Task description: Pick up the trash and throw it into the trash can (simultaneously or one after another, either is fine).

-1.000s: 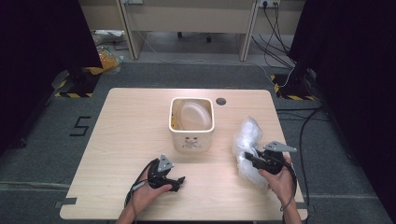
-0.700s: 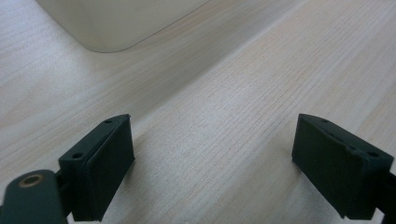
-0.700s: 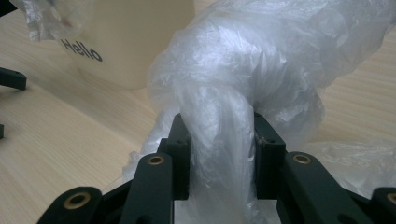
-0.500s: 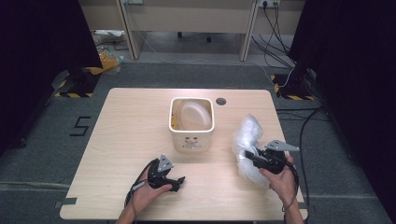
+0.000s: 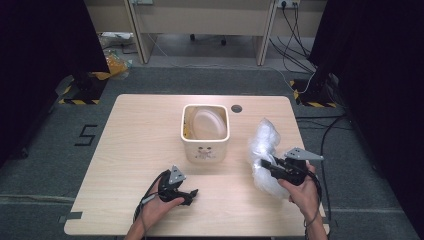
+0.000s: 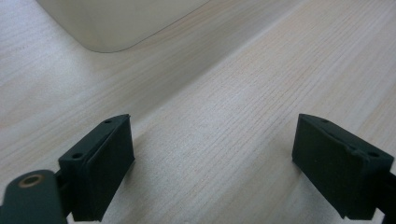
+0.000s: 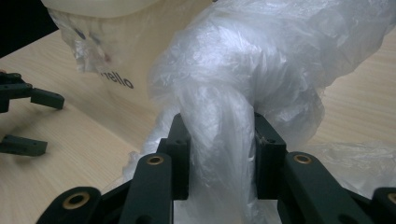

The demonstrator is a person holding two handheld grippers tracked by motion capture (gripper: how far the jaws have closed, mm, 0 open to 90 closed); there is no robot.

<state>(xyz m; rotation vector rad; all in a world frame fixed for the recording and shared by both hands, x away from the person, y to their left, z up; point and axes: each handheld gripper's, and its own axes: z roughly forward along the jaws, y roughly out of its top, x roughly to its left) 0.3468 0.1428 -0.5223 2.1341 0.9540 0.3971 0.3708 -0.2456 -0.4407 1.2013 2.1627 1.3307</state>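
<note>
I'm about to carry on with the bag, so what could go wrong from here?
The right claw pinches only a bunched fold of the crinkled clear plastic bag; the slick film might slip out. Its loose bulk hangs beside the cream square plastic bin and could snag the rim. The open left claw is away from the bin, which might slide.

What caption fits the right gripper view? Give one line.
Right hand-held gripper clamps a bunched clear plastic bag before the cream bin.

A lab-like recording space was suggested: a bare wooden table (image 5: 150,130) was set on grey carpet (image 5: 60,165), flanked by black curtains (image 5: 40,60), hazard-striped tape (image 5: 75,101) and trailing cables (image 5: 295,30).
</note>
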